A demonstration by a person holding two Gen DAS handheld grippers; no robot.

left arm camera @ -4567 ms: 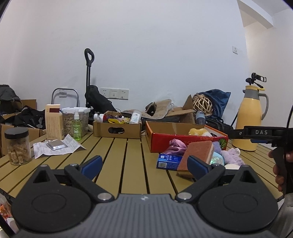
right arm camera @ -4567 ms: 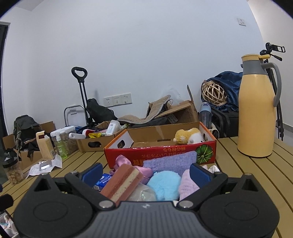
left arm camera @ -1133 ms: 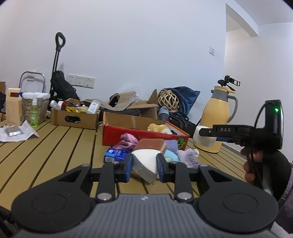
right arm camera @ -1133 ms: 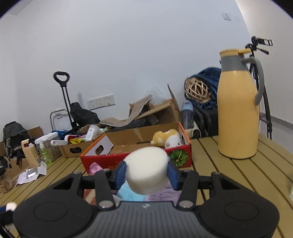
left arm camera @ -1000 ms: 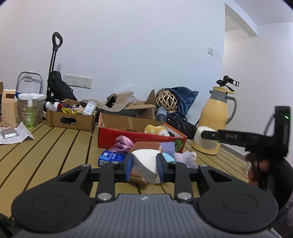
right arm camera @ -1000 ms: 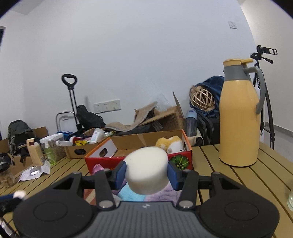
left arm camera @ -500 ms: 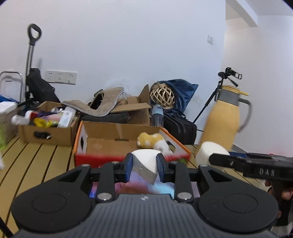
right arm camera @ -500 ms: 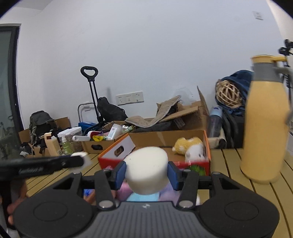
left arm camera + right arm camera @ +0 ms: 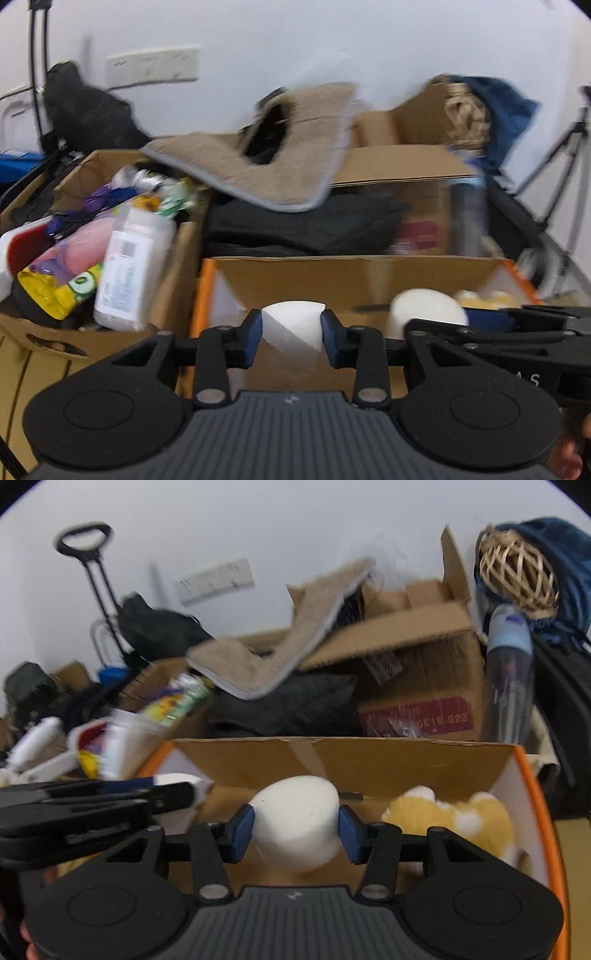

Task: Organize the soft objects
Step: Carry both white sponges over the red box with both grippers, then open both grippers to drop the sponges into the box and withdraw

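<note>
White wedge sponge (image 9: pixel 293 326) and round sponge (image 9: pixel 296 823) hang over orange-rimmed box (image 9: pixel 532 771).

Both fisheye views are evenly and softly lit from overhead, bright on the white wall (image 9: pixel 332 40) with no glare and only faint shadows inside the cardboard box (image 9: pixel 369 760). Motion blur smears the background, worst toward 9 o'clock where the white bottle (image 9: pixel 129 273) and the wall socket (image 9: pixel 216 578) streak sideways, while each hand-held gripper body at 6 o'clock stays sharp. Straight edges bow outward toward the rim, and dark vignette corners show at 11 and 1 o'clock.
</note>
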